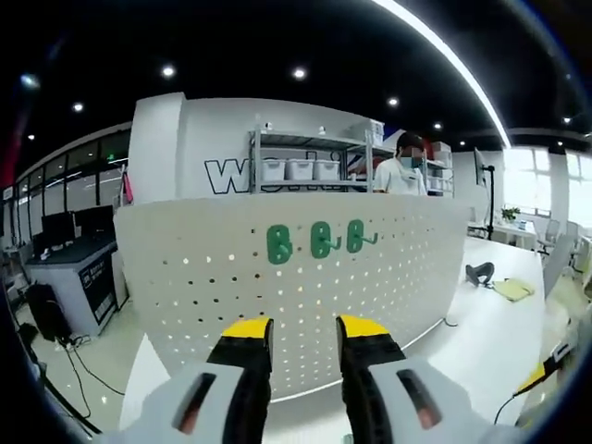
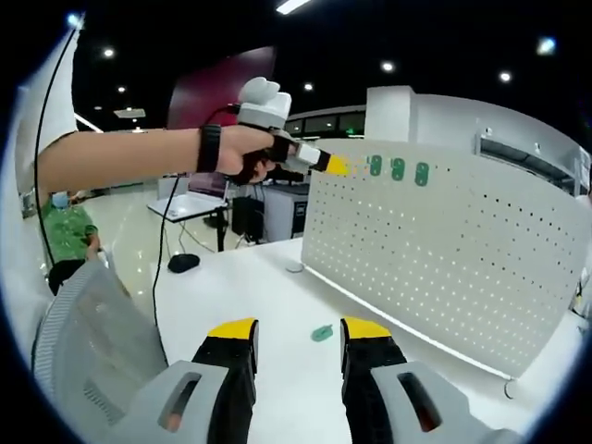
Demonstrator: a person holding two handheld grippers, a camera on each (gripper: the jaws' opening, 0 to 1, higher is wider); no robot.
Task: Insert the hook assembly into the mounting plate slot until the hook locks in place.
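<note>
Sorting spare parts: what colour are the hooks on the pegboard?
Green: three hooks on the white pegboard, clearest in the left gripper view.

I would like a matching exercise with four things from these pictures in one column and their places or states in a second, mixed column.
Things:
1. three green hooks
2. loose green hook
3. left gripper
4. right gripper

Places or states:
A. lying on the white table
B. raised beside the pegboard's top edge
C. mounted in a row on the pegboard
D. open, low over the table

Pairs: 1-C, 2-A, 3-B, 4-D
</note>
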